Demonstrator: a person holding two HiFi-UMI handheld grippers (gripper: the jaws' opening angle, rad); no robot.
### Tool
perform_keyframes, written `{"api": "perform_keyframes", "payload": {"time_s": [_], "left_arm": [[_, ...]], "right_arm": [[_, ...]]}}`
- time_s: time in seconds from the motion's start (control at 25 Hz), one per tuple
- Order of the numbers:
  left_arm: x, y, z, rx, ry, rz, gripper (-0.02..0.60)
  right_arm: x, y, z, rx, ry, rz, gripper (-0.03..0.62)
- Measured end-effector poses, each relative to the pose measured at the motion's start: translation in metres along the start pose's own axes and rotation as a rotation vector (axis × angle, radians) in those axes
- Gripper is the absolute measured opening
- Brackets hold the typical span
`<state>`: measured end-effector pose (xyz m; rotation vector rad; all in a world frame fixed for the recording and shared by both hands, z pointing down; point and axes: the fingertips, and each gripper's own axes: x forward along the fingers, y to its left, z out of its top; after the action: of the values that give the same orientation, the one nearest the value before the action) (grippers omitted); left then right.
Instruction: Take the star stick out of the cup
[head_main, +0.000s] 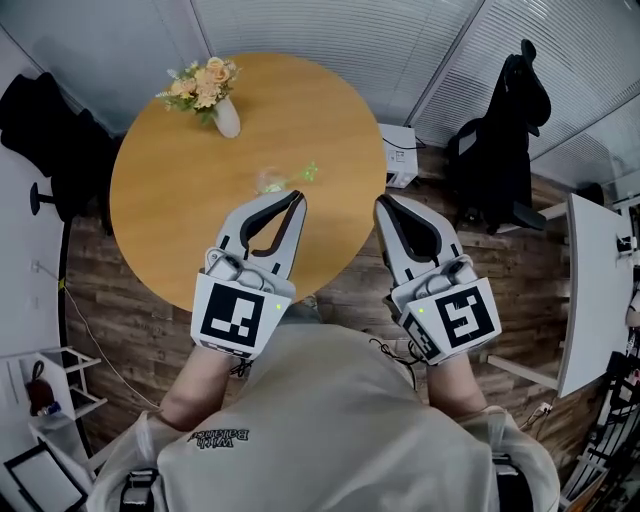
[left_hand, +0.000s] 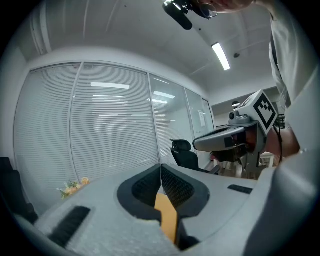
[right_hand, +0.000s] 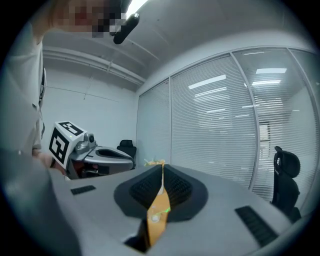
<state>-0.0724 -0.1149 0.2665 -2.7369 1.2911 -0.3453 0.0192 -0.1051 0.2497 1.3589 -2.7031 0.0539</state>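
Observation:
A clear cup (head_main: 270, 181) stands near the middle of the round wooden table (head_main: 170, 210), with a green star stick (head_main: 309, 172) leaning out of it to the right. My left gripper (head_main: 298, 198) is shut and empty, its tips just on my side of the cup. The right gripper (head_main: 381, 203) is also shut and empty, and hangs over the table's right edge. In the left gripper view the jaws (left_hand: 161, 167) meet in a closed line and the right gripper (left_hand: 235, 137) shows beyond them. The right gripper view shows its own tips (right_hand: 162, 166) pressed together.
A white vase of flowers (head_main: 226, 118) stands at the table's far left. A black office chair (head_main: 500, 140) and a white box (head_main: 402, 152) are on the floor to the right. A white desk (head_main: 590, 290) runs along the right side. Window blinds line the far walls.

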Motion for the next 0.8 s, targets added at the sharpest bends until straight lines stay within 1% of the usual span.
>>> {"api": "perform_keyframes", "payload": {"time_s": [0.16, 0.28, 0.36, 0.52, 0.64, 0.8], "left_arm": [[0.009, 0.030, -0.003, -0.028, 0.003, 0.014, 0.023], [0.017, 0.045, -0.010, -0.044, 0.015, 0.016, 0.023], [0.025, 0.050, -0.018, -0.033, 0.023, 0.006, 0.024], [0.038, 0.051, -0.024, -0.020, 0.035, 0.003, 0.023], [0.043, 0.052, -0.025, -0.010, 0.049, 0.019, 0.023], [0.051, 0.059, -0.022, -0.004, 0.066, 0.060, 0.023]], "right_arm": [[0.031, -0.007, 0.003, 0.000, 0.005, -0.009, 0.034], [0.047, -0.008, 0.003, -0.018, 0.012, -0.011, 0.034], [0.052, -0.011, 0.003, -0.030, 0.004, -0.013, 0.034], [0.057, -0.023, 0.001, -0.012, -0.009, -0.018, 0.034], [0.062, -0.033, -0.003, -0.008, 0.000, -0.013, 0.034], [0.071, -0.047, -0.008, -0.011, 0.009, 0.015, 0.034]]}}
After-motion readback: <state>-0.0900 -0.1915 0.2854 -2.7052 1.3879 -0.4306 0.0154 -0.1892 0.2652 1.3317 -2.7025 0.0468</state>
